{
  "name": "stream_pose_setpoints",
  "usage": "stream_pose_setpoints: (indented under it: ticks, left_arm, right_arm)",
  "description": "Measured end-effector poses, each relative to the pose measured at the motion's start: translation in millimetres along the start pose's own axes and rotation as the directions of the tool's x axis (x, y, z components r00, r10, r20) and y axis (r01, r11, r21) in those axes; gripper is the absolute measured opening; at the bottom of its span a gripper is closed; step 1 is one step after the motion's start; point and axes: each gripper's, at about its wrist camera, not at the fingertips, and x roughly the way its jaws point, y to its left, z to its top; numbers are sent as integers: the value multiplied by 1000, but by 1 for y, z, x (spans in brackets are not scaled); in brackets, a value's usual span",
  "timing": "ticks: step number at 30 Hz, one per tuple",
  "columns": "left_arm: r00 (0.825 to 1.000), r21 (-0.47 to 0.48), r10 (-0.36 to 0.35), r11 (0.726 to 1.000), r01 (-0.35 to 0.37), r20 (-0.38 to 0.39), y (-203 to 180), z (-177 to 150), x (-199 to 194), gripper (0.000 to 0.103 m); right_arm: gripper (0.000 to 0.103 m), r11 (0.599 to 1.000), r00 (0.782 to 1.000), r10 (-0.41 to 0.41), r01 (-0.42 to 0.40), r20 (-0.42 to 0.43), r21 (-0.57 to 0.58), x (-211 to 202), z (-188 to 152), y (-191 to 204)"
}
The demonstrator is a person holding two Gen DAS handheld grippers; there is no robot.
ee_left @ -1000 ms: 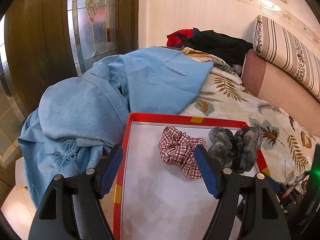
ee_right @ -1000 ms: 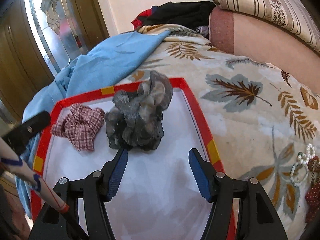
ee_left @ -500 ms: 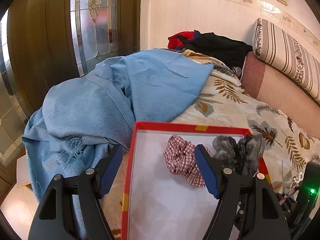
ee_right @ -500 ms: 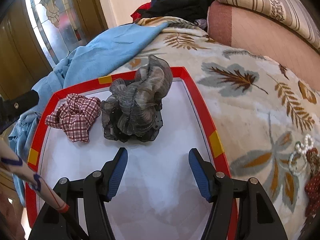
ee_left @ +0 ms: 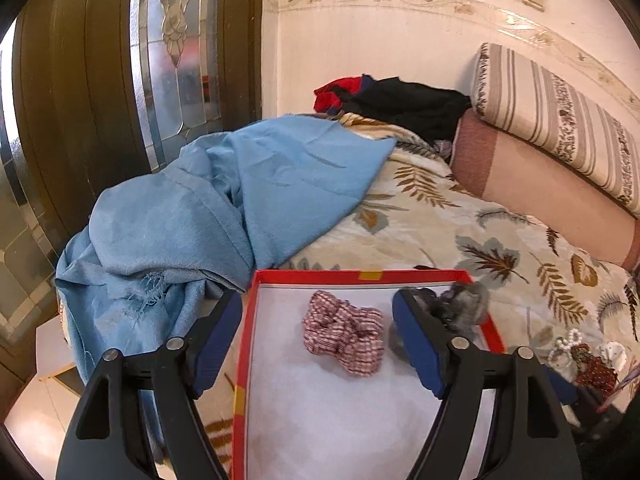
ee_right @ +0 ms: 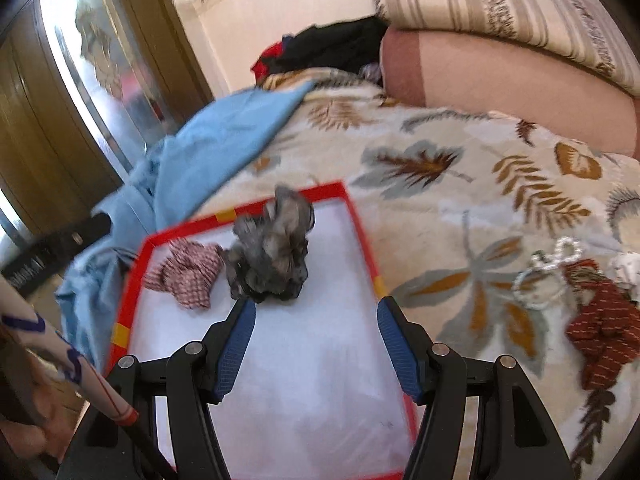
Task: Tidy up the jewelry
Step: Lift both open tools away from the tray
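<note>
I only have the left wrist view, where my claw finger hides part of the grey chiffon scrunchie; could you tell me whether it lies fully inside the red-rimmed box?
Observer: Yes, the grey chiffon scrunchie looks wholly inside the red-rimmed white box, near its far rim.
Operator: Does it touch the checked one?
Observer: It appears to touch the red-and-white checked fabric scrunchie beside it.
Operator: And the right claw?
Observer: The right claw is open and holds nothing, above the box's bare floor.
</note>
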Motion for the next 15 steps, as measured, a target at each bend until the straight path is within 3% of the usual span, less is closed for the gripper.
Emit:
stream_pose_setpoints:
  ticks: [11,15]
  left_arm:
    - [998,86,-51,995,49,25,-53,-15,-48,80]
    - [994,123,-112,986,110,9,-79,-24,-62,80]
  right_arm:
    - [70,994,996,10,-20,88,109,-88,-17,-60]
    - [70,988,993,-1,-17,115,154,-115,-28,-89]
